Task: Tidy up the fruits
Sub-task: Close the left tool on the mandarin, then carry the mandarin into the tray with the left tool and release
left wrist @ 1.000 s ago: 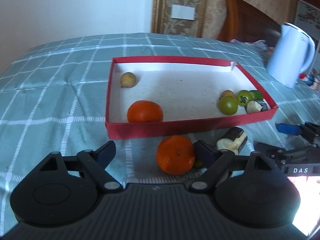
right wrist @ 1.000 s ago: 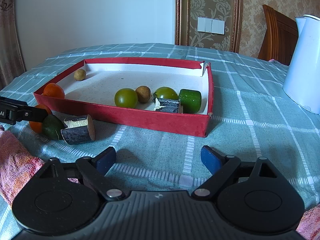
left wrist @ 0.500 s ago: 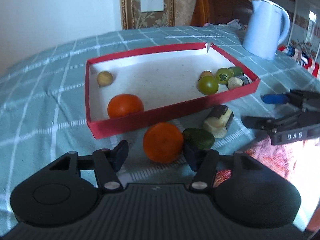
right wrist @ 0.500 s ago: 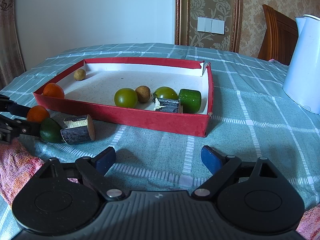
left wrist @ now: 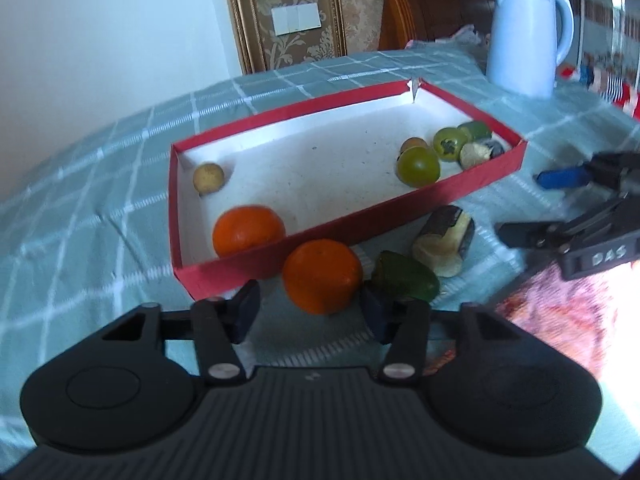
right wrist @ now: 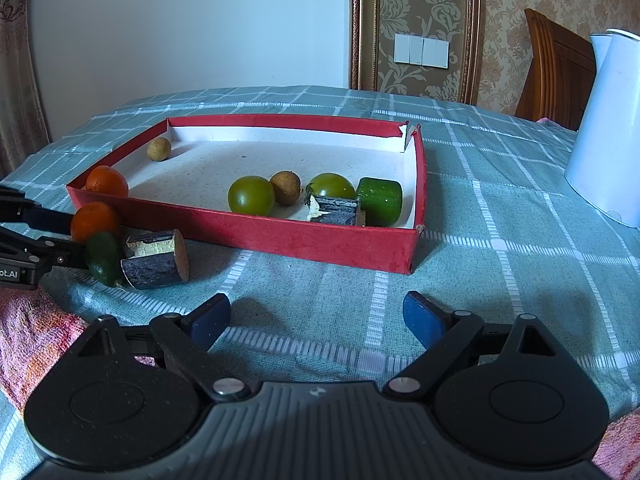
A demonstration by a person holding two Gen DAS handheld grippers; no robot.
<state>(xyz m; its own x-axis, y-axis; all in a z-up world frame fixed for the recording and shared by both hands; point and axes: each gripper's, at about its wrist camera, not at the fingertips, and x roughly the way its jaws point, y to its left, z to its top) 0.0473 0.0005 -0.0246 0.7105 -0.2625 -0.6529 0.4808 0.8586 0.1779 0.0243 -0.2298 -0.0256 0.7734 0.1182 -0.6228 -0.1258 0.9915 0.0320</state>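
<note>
Sitting on the teal checked tablecloth [right wrist: 500, 208] just outside the near wall of the shallow red cardboard tray [left wrist: 348, 224], the loose round orange tangerine [left wrist: 322, 276] lies between the fingers of the left gripper [left wrist: 310, 314], whose jaws are opening slightly; the pads stand either side of the fruit without visibly pressing it. Touching the tangerine's right side is a dark green oval fruit [left wrist: 406, 280], and next to that lies a short dark-barked cane segment with pale flesh [left wrist: 444, 246]. Inside the tray, a second orange tangerine [left wrist: 248, 230] rests in the near left corner, a small tan round fruit [left wrist: 208, 178] further back, and a cluster of green tomatoes [right wrist: 251, 195], a brown round fruit [right wrist: 285, 187], a green cylinder piece [right wrist: 380, 201] and another cane piece [right wrist: 334, 210] at the right end. The right gripper [right wrist: 316, 318] hovers over bare cloth with its jaws wide apart, nothing between them. A white electric kettle [right wrist: 608, 128] stands well to the right, and a pink towel [right wrist: 24, 332] lies at the near edge
</note>
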